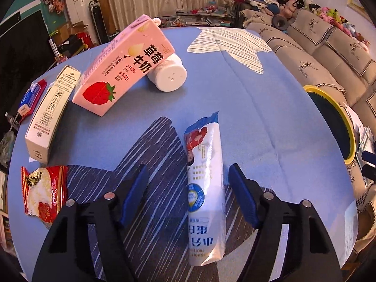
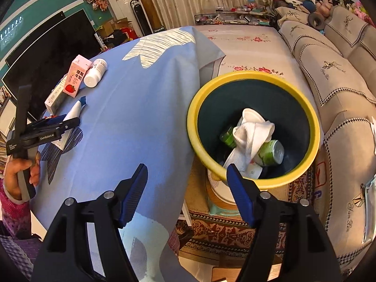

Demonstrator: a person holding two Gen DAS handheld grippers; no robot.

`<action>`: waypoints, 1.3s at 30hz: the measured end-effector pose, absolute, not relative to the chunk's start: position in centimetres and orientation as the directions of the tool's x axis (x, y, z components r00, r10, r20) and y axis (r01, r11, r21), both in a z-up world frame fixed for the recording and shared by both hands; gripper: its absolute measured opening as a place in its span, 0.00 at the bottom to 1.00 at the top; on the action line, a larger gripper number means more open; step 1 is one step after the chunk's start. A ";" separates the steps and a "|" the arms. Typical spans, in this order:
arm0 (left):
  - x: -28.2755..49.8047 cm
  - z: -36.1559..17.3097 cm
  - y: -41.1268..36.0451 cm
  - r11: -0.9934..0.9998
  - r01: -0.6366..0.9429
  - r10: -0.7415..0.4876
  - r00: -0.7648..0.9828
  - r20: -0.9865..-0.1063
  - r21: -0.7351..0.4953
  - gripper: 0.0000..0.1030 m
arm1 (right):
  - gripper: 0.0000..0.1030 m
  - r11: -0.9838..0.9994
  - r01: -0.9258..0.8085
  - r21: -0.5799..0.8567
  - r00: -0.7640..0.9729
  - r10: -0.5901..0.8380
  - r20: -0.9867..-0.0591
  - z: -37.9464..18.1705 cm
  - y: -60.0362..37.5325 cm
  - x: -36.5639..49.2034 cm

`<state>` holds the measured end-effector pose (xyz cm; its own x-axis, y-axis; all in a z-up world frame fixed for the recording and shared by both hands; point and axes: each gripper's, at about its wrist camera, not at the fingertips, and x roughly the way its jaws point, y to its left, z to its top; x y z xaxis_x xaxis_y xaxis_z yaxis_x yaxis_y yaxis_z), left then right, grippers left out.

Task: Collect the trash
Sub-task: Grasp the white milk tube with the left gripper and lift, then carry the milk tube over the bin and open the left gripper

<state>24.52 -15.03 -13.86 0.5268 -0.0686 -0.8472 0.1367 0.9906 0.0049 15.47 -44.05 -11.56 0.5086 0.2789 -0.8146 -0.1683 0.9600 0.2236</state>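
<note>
Straddling a white and blue pouch (image 1: 205,188), the left tool (image 1: 189,183) sits low over the table (image 1: 246,108) with its blue fingers (image 1: 135,195) spread wide; the pouch lies flat between them, nearer the right-hand finger, and whether either pad touches it cannot be told. Its print reads upside down: large blue Chinese characters near the close end, a round blue badge mid-length, a figure in red near the torn blue far end. Beyond it a pink carton (image 1: 122,68) marked 草莓牛奶, with a strawberry drawn on it, leans tilted on a white bottle (image 1: 170,75) lying on its side. Left of the carton lies a cream box (image 1: 50,115) lettered 茶小里; past that, a small red and blue pack (image 1: 31,98) at the table's edge, its text too small to read. A red and white wrapper (image 1: 43,192) lies near the left finger. In the right wrist view the right tool (image 2: 186,183) is spread and empty, hanging over the table's edge just beside a yellow-rimmed bin (image 2: 253,127) standing below the table. Inside the bin are a white cloth (image 2: 249,136) and green and white containers (image 2: 270,152). The same view shows a hand (image 2: 20,176) gripping the left tool's handle, whose body carries a small white label too fine to read with certainty.
</note>
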 end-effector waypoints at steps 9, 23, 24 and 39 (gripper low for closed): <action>25.0 -14.0 -15.1 0.989 0.146 -0.061 0.533 -0.844 0.020 0.51 | 0.65 0.961 -0.125 0.246 0.514 0.275 -0.813 -12.6 -45.2 14.4; 23.0 -11.4 -15.9 0.976 0.215 -0.114 0.575 -0.810 0.015 0.27 | 0.65 0.960 -0.076 0.271 0.531 0.269 -0.803 -13.1 -46.9 13.2; 22.8 -10.9 -16.2 0.974 0.227 -0.122 0.583 -0.804 0.017 0.27 | 0.65 0.960 -0.071 0.273 0.534 0.267 -0.802 -13.1 -47.0 13.0; 24.4 -4.7 -31.0 0.839 0.545 -0.352 0.563 -0.748 0.016 0.27 | 0.65 0.947 0.061 0.314 0.568 0.226 -0.791 -14.2 -51.7 9.0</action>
<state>24.45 -31.03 -4.75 0.5630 -0.3517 -0.7479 0.5447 0.8385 0.0156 8.97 -51.75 -14.23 0.5680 0.2258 -0.7914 0.0614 0.9473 0.3144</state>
